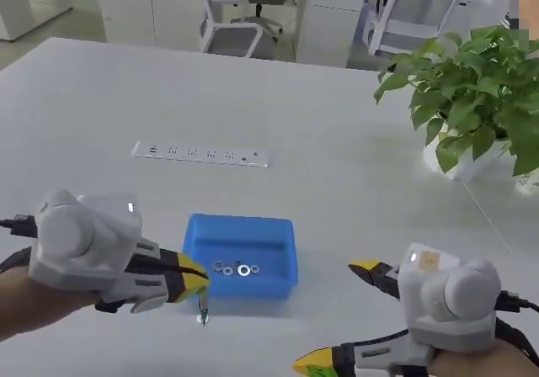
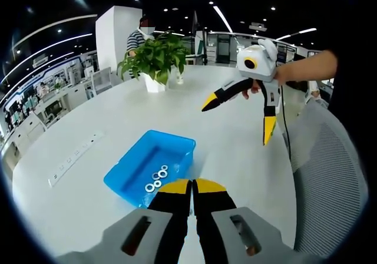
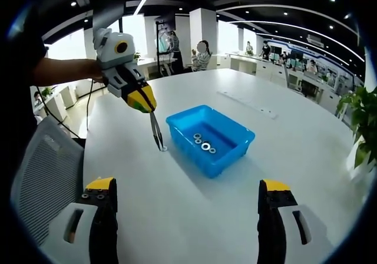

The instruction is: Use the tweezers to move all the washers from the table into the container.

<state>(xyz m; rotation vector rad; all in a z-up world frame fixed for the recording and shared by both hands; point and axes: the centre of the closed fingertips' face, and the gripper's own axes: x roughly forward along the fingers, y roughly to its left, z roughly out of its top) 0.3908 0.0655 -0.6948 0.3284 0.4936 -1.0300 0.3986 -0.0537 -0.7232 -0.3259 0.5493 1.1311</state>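
1. Head view: the tweezers (image 1: pixel 202 310) are being gripped in the clenched left claw (image 1: pixel 200 281). Their tips are being pointed down at the surface (image 1: pixel 354 183), just near of the near left corner of the blue container (image 1: pixel 261 288). Several washers (image 1: pixel 237 268) are lying inside it. The right claw (image 1: pixel 337 316) is being held released, well apart to the right.
2. Left gripper view: the jaws are being pressed together, and the tweezers are being hidden beneath them. The container is lying just ahead with washers in it. A steady clench is being called for, so that the tweezers are not twisted.
3. Right gripper view: the surface is being touched by the tweezer tips just beside the container's left wall. A pale speck (image 3: pixel 164 149) is showing there, too small to be told as a washer. Any pinched washer is best being lifted straight above the rim, then released low inside.
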